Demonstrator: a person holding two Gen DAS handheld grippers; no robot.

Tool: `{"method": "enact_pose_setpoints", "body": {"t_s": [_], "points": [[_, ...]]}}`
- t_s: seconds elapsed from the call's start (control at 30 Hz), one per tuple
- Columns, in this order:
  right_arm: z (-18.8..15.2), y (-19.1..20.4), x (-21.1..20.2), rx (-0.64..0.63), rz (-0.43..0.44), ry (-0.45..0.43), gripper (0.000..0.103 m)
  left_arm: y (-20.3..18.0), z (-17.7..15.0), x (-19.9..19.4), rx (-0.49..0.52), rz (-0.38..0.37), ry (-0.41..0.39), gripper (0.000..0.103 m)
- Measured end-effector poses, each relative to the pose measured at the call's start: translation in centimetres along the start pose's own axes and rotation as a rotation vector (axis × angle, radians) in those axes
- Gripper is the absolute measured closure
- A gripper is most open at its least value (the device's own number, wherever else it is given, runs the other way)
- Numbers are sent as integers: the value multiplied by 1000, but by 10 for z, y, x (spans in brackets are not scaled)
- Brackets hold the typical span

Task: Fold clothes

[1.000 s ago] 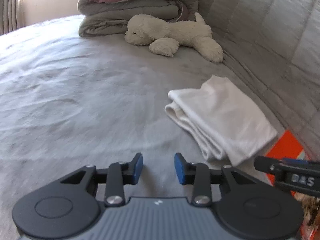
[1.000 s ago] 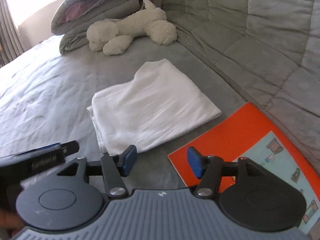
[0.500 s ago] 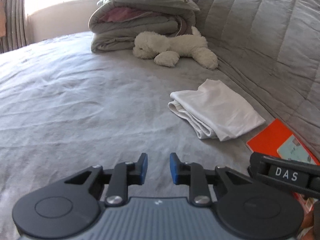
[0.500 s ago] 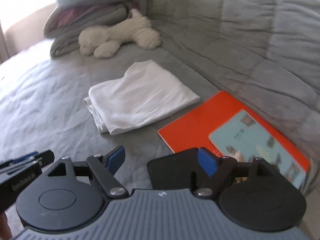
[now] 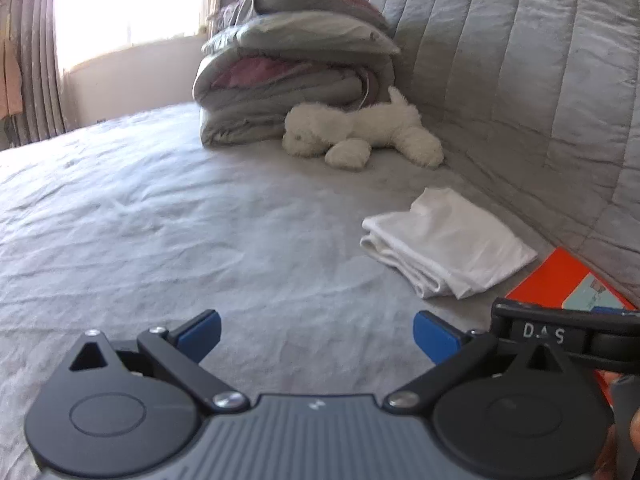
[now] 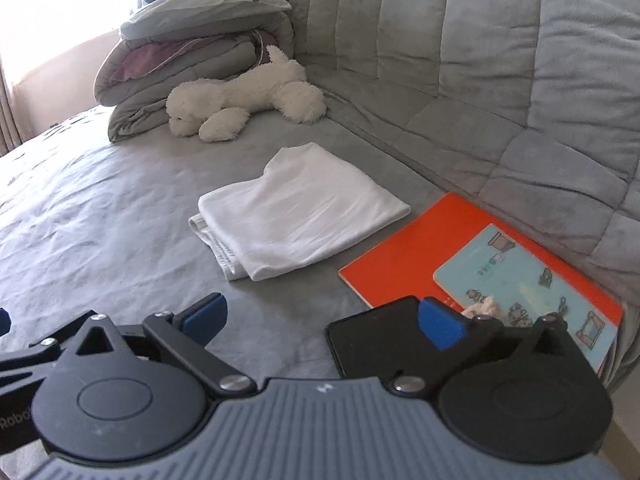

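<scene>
A white garment [image 5: 448, 244] [image 6: 296, 220] lies folded into a neat rectangle on the grey bed sheet [image 5: 160, 232] [image 6: 100, 220], close to the quilted backrest. My left gripper [image 5: 318, 334] hovers over bare sheet well short of it and to its left; its jaws are opening wide with nothing between them. My right gripper [image 6: 324, 320] hangs short of the garment's near edge, its jaws also opening wide and empty. Both sets of blue pads stand far apart.
An orange book [image 6: 440, 252] [image 5: 560, 276] with a pale blue booklet [image 6: 528, 280] on it lies right of the garment. A black phone [image 6: 380, 336] sits by my right finger. A white plush dog [image 5: 360, 136] [image 6: 244, 100] and stacked bedding [image 5: 292, 80] [image 6: 192, 56] lie beyond.
Both grippers have pulled back from the folded garment, which now looks smaller and farther. Both sets of jaws have spread from partly closed to wide apart. The phone has come into the right view.
</scene>
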State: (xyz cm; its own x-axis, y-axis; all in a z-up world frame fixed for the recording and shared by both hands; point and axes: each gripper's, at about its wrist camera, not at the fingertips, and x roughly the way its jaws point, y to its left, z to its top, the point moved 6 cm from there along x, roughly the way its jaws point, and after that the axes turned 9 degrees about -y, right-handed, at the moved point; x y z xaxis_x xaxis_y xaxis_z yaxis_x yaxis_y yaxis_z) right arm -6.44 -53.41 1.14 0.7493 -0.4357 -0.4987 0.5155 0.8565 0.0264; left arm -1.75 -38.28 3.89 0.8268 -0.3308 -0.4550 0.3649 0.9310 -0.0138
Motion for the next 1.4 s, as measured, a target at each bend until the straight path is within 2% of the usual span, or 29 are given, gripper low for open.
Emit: {"method": "enact_pose_setpoints", "body": {"t_s": [0.17,0.6,1.4], "points": [[-4,4,1,-50,-26,15,0,-1,-4,0,23,7,10,1],[-3,4,2,-45,-19,14,0,2,-6,1,0,1,28,1],[-4,6,1,-76,-62,19,0,2,-8,5,-9,4,35,1]]}}
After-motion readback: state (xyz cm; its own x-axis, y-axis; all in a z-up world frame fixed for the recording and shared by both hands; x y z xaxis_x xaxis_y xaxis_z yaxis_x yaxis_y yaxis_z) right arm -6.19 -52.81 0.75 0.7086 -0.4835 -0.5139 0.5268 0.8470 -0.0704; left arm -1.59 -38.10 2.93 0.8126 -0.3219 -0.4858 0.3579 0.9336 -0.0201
